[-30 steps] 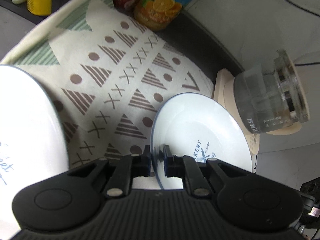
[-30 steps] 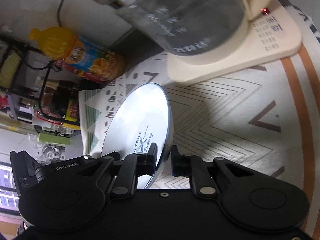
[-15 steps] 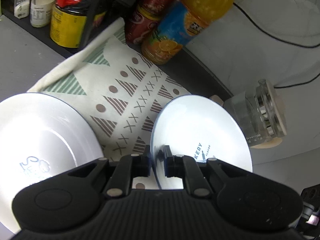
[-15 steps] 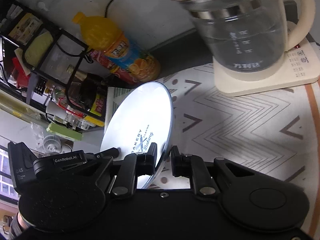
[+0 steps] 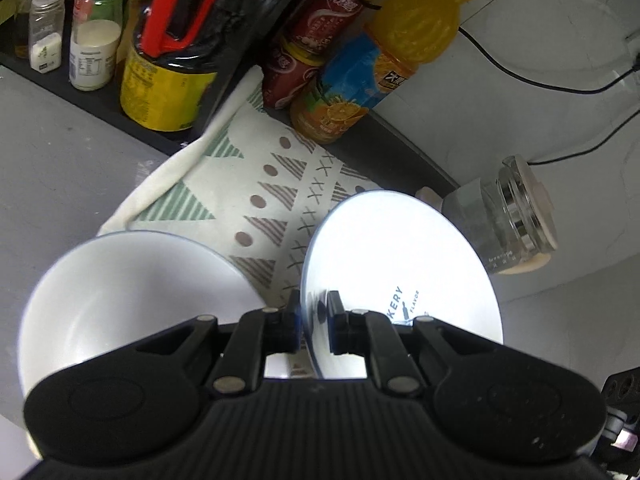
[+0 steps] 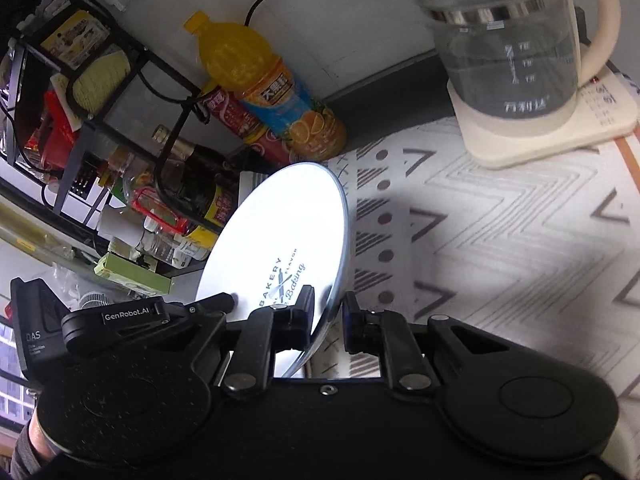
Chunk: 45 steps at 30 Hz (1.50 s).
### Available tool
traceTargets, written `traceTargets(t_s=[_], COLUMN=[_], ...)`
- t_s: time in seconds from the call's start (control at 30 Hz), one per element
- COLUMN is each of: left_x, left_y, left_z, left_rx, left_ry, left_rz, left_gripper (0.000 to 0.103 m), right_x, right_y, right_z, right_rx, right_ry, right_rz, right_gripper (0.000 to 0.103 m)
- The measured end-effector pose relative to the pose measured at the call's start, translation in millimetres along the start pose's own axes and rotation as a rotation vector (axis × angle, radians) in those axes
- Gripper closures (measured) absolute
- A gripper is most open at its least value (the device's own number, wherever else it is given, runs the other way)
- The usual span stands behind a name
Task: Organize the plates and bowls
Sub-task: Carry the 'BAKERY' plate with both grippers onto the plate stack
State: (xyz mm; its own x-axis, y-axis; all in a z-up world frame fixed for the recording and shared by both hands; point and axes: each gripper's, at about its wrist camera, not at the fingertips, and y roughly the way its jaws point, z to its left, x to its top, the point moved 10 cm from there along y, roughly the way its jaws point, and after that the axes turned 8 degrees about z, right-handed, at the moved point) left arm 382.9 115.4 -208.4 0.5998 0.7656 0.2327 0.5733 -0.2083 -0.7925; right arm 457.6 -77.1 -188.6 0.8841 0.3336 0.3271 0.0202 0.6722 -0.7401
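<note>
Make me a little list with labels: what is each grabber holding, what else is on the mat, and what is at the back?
left gripper: shut on the rim of the bakery plate, held on edge
right gripper: fingers on either side of the same plate's rim, small gap on one side
second dish: white plate, left of the held one
underneath: patterned mat
on the mat: glass kettle on a cream base
at the back: orange juice bottle, red can, black rack

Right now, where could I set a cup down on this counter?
The zigzag mat between the kettle and the held plate is bare, and so is the grey counter between the jar shelf and the white dish. The back wall, by the juice bottle, is crowded.
</note>
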Motion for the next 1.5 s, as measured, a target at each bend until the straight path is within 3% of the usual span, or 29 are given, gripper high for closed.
traceTargets(t_s=[0.77, 1.5], left_x=[-32.4, -55.3], left_y=[-22.9, -30.2], left_z=[68.7, 122.4], left_rx=[-0.031, -0.044], left_ry=[0.062, 0.049], left_rz=[0.097, 0.146], left_gripper=[0.093, 0.093], right_x=[-77.5, -126.7], right_y=[18.3, 43.0], right_z=[42.9, 66.5], right_rx=[-0.092, -0.164], right_ry=[0.069, 0.068], right_rz=[-0.062, -0.035], right_gripper=[0.089, 0.089])
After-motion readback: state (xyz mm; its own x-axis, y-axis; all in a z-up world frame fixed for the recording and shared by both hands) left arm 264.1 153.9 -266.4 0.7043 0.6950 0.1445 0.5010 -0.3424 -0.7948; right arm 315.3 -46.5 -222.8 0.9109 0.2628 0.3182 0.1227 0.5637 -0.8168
